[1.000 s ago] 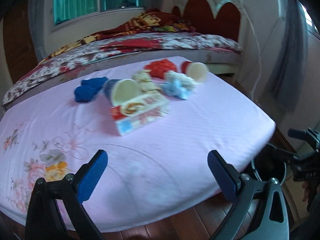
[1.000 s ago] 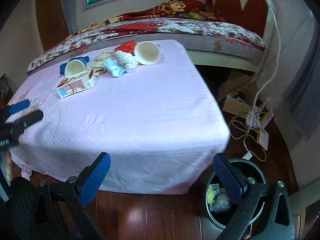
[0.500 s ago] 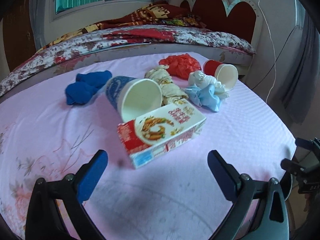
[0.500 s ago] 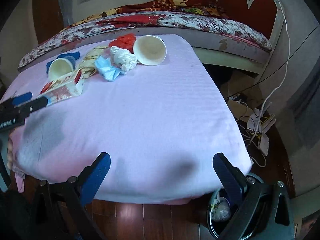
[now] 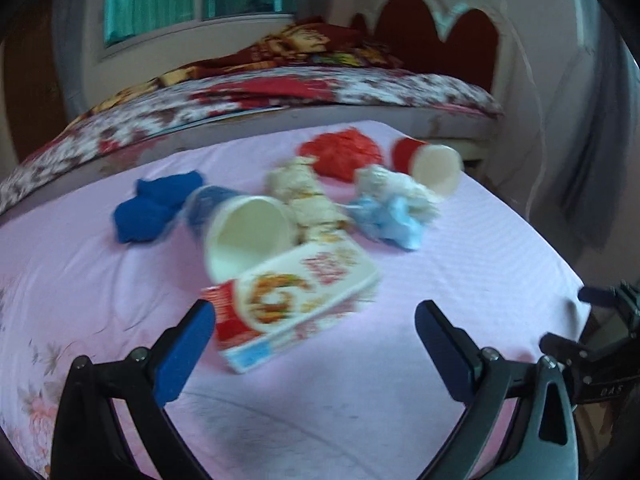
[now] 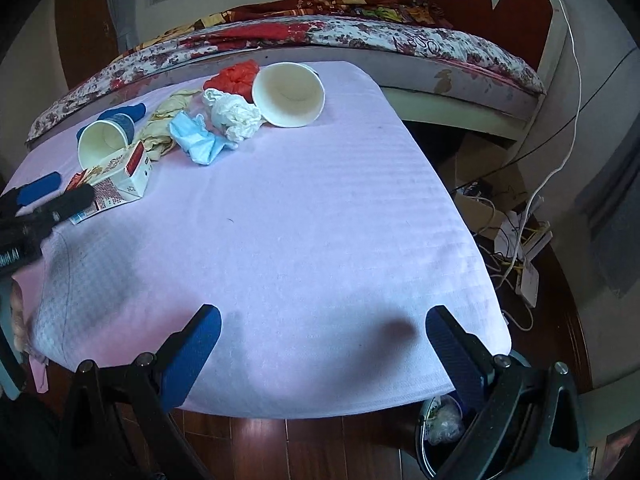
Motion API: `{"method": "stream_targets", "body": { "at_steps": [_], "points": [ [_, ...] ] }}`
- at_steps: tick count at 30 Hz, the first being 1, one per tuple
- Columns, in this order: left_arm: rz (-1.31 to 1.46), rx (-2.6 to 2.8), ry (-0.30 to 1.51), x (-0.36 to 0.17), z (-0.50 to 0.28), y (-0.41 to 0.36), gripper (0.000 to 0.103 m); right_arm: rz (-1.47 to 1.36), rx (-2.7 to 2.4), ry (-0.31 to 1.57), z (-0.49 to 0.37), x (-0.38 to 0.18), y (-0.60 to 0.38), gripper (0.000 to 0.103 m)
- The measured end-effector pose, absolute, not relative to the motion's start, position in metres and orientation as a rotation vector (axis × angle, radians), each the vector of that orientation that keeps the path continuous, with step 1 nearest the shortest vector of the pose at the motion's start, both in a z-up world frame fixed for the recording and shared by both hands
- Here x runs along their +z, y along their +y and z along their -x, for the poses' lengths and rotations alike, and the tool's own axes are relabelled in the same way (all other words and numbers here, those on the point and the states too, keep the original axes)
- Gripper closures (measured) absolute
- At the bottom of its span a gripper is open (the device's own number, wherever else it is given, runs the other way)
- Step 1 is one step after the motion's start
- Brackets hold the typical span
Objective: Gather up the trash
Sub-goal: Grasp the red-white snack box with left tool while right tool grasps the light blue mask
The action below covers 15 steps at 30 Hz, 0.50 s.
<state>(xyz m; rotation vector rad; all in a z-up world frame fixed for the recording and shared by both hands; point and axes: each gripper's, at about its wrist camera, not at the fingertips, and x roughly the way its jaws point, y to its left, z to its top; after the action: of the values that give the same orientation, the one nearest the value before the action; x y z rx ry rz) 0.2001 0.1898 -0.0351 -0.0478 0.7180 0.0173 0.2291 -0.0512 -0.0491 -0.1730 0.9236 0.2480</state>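
Trash lies on a pink-covered table [image 5: 460, 280]. A red and white carton [image 5: 296, 300] lies just ahead of my open, empty left gripper [image 5: 316, 344], between its fingertips in the view. Behind it lie a blue paper cup [image 5: 244, 232], a blue cloth [image 5: 156, 204], beige wrappers [image 5: 300, 192], a blue mask with white tissue [image 5: 392, 204], a red bag [image 5: 344, 152] and a red cup [image 5: 428, 164]. My right gripper [image 6: 320, 344] is open and empty over the table's near edge [image 6: 304, 360]. The carton [image 6: 116, 180] and cups [image 6: 288, 94] also show in the right wrist view.
A round bin [image 6: 444, 424] with trash in it stands on the wood floor below the table's right corner. Cables and a power strip [image 6: 520, 248] lie on the floor to the right. A bed with a floral cover [image 5: 280, 96] stands behind the table.
My left gripper has moved forward over the table, close to the carton. My right gripper has risen and moved forward to the table's edge, so the bin is mostly hidden.
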Motion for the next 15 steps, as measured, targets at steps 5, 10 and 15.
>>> {"method": "stream_targets", "body": {
  "at_steps": [5, 10, 15],
  "points": [
    [0.097, 0.001, 0.767, -0.045, -0.212, 0.221, 0.003, 0.181, 0.275, 0.916, -0.23, -0.047, -0.038, 0.0],
    [0.143, -0.077, 0.797, -0.054, -0.227, 0.219, 0.003, 0.189, 0.279, 0.924, -0.233, -0.05, -0.027, 0.0],
    [0.115, -0.173, 0.77, -0.05, -0.213, 0.193, 0.003, 0.197, 0.251, 0.928, -0.236, -0.052, -0.031, 0.0]
  ]
}}
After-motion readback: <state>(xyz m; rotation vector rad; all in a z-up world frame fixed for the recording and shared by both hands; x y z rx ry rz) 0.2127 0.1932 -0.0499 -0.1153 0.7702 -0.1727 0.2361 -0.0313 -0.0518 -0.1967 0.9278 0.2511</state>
